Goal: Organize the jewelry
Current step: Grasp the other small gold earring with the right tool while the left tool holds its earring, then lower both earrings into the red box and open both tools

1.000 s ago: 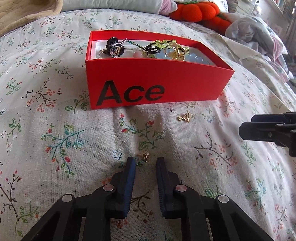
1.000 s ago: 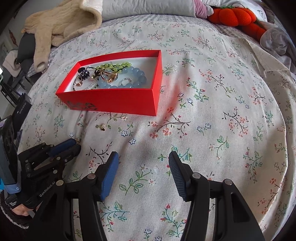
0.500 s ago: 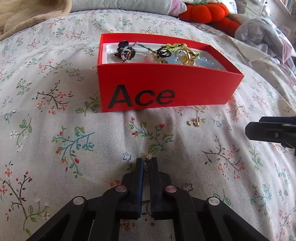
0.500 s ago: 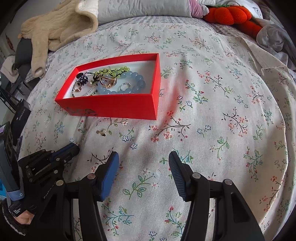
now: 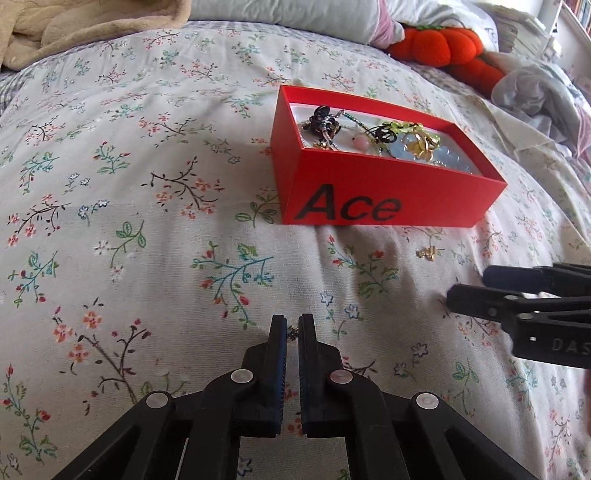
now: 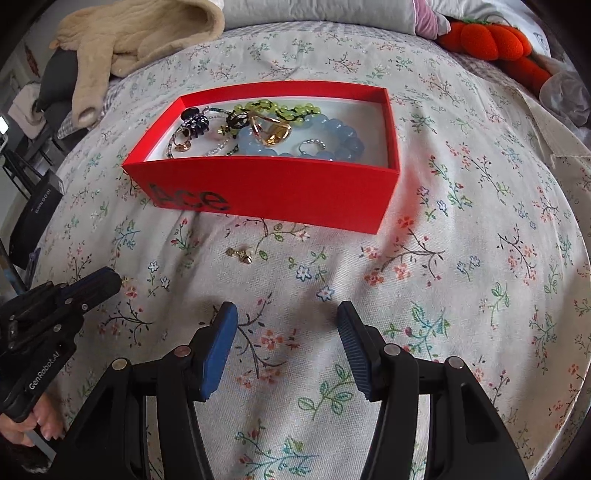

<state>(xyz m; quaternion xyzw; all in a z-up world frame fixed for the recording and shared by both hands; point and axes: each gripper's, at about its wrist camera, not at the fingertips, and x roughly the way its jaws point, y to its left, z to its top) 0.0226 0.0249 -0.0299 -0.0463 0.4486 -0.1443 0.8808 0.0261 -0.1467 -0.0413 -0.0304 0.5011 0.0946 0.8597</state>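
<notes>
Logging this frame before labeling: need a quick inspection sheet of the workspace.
Surface: floral bedspread.
Job's things: red box holding beads and rings; gold earring loose in front of it; small earring pinched at the tips.
Clutter: beige sweater, orange plush.
Grippers: left hand-held gripper shut on the small earring; right hand-held gripper open, nothing between its fingers.
Cables: nothing seen.
Surroundings: pillow.

Matt red card box point(image 6: 280, 195), floral cloth bedspread point(image 6: 461, 295)
</notes>
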